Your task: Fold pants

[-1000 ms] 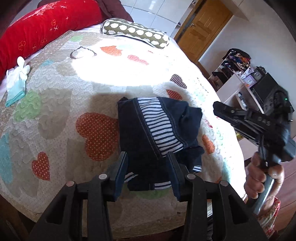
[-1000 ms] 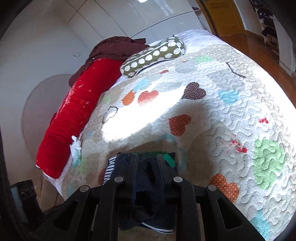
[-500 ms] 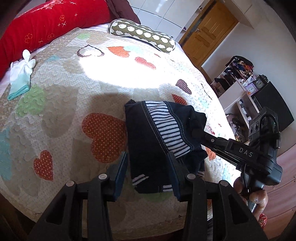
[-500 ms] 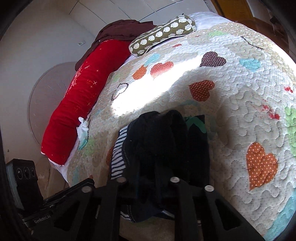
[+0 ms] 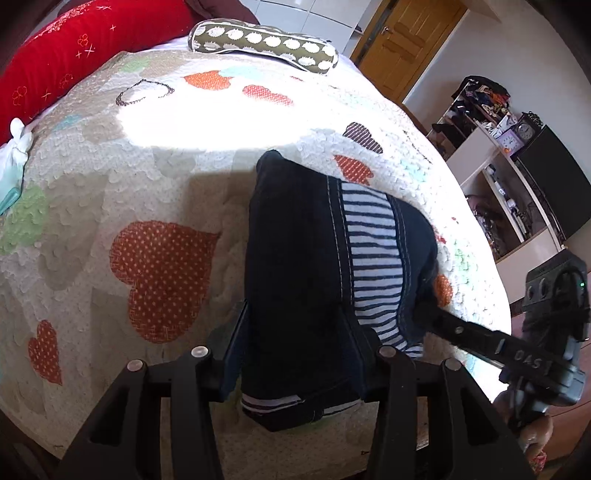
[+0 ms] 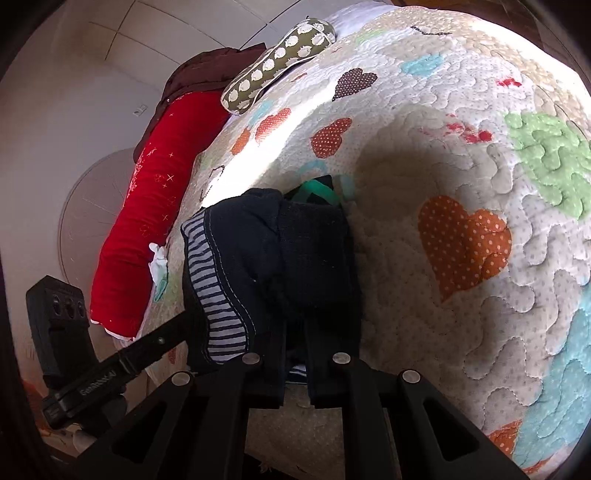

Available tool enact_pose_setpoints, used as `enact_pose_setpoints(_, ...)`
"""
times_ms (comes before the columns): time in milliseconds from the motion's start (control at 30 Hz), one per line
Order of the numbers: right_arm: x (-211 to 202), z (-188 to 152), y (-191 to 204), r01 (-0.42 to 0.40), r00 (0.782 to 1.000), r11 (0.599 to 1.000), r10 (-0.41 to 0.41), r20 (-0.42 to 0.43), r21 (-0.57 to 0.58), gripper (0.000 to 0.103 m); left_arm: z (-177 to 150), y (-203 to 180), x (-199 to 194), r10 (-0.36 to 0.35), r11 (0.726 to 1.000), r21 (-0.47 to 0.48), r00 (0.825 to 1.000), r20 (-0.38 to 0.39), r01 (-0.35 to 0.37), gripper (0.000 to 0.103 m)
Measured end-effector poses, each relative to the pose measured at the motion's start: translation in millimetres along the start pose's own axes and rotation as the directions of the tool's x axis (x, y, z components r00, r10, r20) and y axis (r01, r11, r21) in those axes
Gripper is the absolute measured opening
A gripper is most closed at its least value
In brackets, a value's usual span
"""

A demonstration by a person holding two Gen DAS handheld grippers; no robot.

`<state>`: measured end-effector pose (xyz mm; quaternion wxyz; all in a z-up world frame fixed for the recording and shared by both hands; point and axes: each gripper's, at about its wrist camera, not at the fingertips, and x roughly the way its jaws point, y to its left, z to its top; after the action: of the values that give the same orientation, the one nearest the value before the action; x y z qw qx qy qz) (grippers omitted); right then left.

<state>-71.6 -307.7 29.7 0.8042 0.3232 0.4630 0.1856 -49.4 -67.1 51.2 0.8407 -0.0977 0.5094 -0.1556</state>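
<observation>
Closing in since a second ago, the left gripper (image 5: pixel 295 350) is straddling the folded pants (image 5: pixel 317 266) wide-jawed on the quilt (image 5: pixel 110 177); the right gripper (image 6: pixel 295 363), at three o'clock, is pinching their edge, fingertips hidden in cloth.

The pants (image 5: pixel 295 266) are dark, matt denim-like cloth with pale topstitching and a soft striped knit lining. The quilt (image 5: pixel 110 192) beneath is puckered, stitched cotton with dotted fabric hearts. The left gripper (image 5: pixel 295 354) and right gripper (image 6: pixel 295 373) are matt black plastic with small shiny metal pins. The door (image 5: pixel 410 33) is glossy varnished wood.
</observation>
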Motion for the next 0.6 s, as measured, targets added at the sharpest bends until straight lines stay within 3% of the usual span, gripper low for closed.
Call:
enact_pose_setpoints(233,-46.8,25.1,28.8,-0.086,0.982,0.992,0.1,0.161,-0.095,0.014,-3.3,1.7,3.8,0.01,1.0,-0.008,1.0,-0.002,-0.01,0.047)
enact_pose_setpoints(367,-16.2,38.0,37.6,-0.125,0.987,0.988,0.133,0.085,-0.094,0.014,-4.8,2.6,3.6,0.016,1.0,-0.017,1.0,-0.005,-0.016,0.05)
enact_pose_setpoints(500,34.5,39.7,6.8,0.004,1.0,1.0,-0.003,-0.027,0.026,0.01,-5.9,0.5,-1.8,0.014,1.0,-0.005,1.0,-0.023,-0.014,0.051)
enact_pose_setpoints(600,29.2,35.1,3.5,-0.015,1.0,0.998,0.016,-0.006,0.063,0.01,-5.6,-3.4,-18.4,-0.002,1.0,0.021,1.0,0.005,0.002,0.051)
